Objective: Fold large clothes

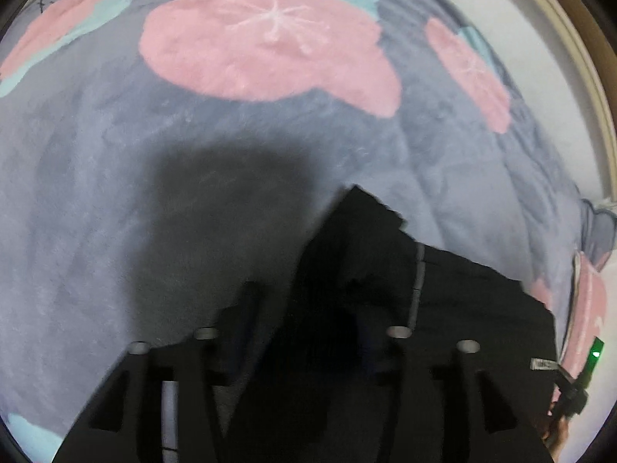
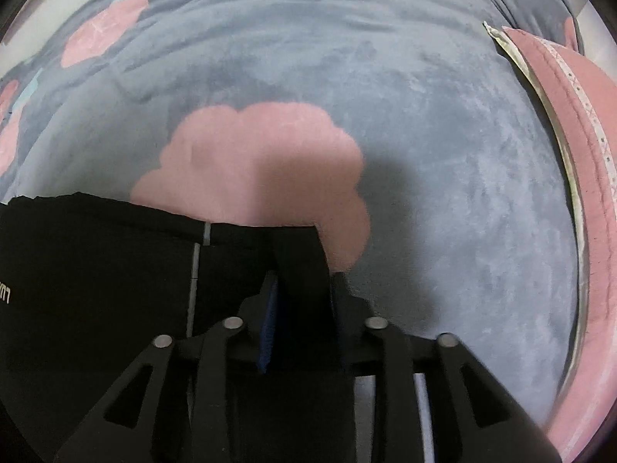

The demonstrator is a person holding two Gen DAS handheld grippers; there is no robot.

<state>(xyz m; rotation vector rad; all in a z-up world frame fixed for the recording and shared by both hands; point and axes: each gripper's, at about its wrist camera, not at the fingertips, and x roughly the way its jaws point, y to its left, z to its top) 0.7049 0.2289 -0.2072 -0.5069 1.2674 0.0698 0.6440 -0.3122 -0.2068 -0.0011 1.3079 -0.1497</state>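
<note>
A black garment with a thin grey strip lies over a grey blanket with pink patches. One of its corners pokes up between the fingers of my left gripper. The dark cloth hides the pads, so the grip is unclear. In the right wrist view the same garment stretches off to the left. A folded corner of it fills the gap of my right gripper, beside the blue pad, and the jaws look closed on it. Both grippers point steeply down at the blanket.
A pink pillow and a grey cushion lie along the blanket's right side. A white wall and a beige frame border the far right in the left wrist view. A green light glows at the lower right there.
</note>
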